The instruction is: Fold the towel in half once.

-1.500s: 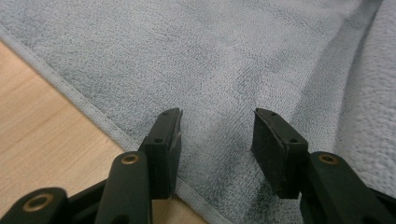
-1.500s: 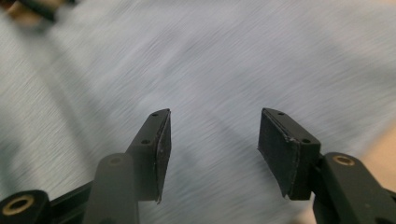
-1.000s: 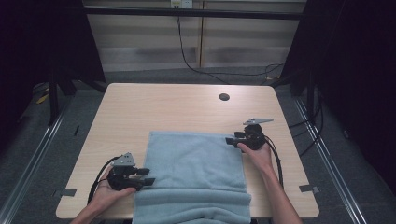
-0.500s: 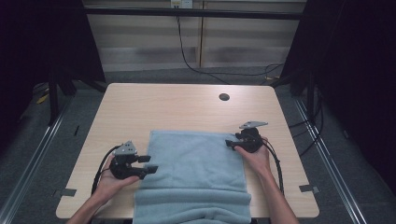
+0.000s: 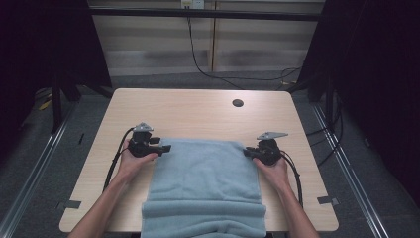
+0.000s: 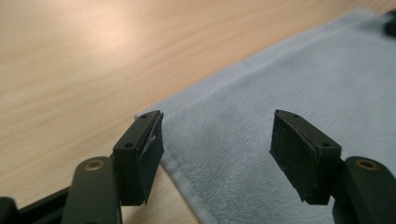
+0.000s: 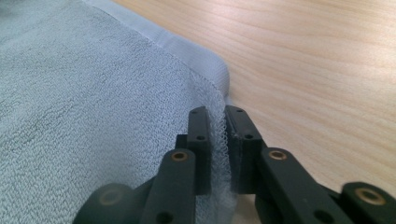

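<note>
Since a second ago: left gripper [image 5: 166, 148] has travelled up the towel's left edge to its far left corner; the right gripper [image 5: 246, 152] has barely shifted.
Towel [image 5: 205, 186]: pale blue, flat on the table [image 5: 198, 111], near end folded and hanging over the near edge.
Left gripper now: jaws wide apart, straddling the far left corner [image 6: 154, 112], not yet closed on it.
Right gripper now: clamped on the far right corner [image 7: 219, 135], cloth pinched between the pads.
Doing it well: probably slide the lower jaw under the hem before closing, so both corners lift level.
Containers: none on the table; a dark round hole [image 5: 237, 103], seemingly a cable port, holds nothing.
</note>
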A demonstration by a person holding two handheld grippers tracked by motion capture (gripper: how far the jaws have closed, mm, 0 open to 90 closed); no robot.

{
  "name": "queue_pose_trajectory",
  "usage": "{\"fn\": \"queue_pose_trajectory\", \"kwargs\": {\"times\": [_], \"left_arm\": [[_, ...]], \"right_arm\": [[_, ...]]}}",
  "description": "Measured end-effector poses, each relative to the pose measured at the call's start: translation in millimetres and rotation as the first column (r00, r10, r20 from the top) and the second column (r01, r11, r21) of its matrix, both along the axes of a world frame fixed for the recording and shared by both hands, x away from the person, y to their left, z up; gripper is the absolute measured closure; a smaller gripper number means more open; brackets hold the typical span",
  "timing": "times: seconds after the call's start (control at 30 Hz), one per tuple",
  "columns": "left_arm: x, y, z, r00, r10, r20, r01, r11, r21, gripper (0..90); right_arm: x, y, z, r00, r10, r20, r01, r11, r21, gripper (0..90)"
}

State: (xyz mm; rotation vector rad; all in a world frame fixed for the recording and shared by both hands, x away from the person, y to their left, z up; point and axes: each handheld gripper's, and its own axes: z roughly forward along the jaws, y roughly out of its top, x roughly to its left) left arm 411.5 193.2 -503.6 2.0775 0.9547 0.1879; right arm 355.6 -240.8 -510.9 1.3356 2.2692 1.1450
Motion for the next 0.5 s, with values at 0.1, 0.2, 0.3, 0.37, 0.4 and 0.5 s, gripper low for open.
{"fn": "queue_pose_trajectory", "kwargs": {"times": [0.1,0.2,0.3,0.37,0.4,0.5], "left_arm": [[-2.8,-1.7,-4.7,0.9988,0.032,0.036,-0.034,0.9986,0.04,33.8],[-4.6,-4.1,-4.9,0.9981,0.037,0.05,-0.04,0.9976,0.056,33.3],[-7.5,-3.8,-4.8,0.9962,-0.002,0.087,-0.006,0.9952,0.097,38.6],[-10.3,-2.4,-3.0,0.9948,-0.062,0.081,0.055,0.9938,0.097,57.0],[-11.0,-2.0,-2.9,0.9938,-0.075,0.083,0.066,0.9929,0.099,60.2],[-14.2,1.5,-3.5,0.9927,-0.111,0.046,0.109,0.9927,0.053,78.4]], "right_arm": [[-0.6,1.5,0.6,0.9999,0.013,-0.006,-0.013,1.0,-0.002,83.7],[-2.1,3.7,0.5,0.9997,0.02,-0.015,-0.02,1.0,0.01,84.5],[-1.8,4.9,0.2,0.9996,0.023,-0.017,-0.023,1.0,0.02,84.7],[-1.6,6.0,0.3,0.9993,0.028,-0.025,-0.027,0.999,0.028,84.7],[-1.7,6.8,0.1,0.9989,0.036,-0.031,-0.035,0.999,0.037,84.7],[-3.2,10.7,-0.5,0.9984,0.045,-0.035,-0.043,0.998,0.056,84.8]]}}
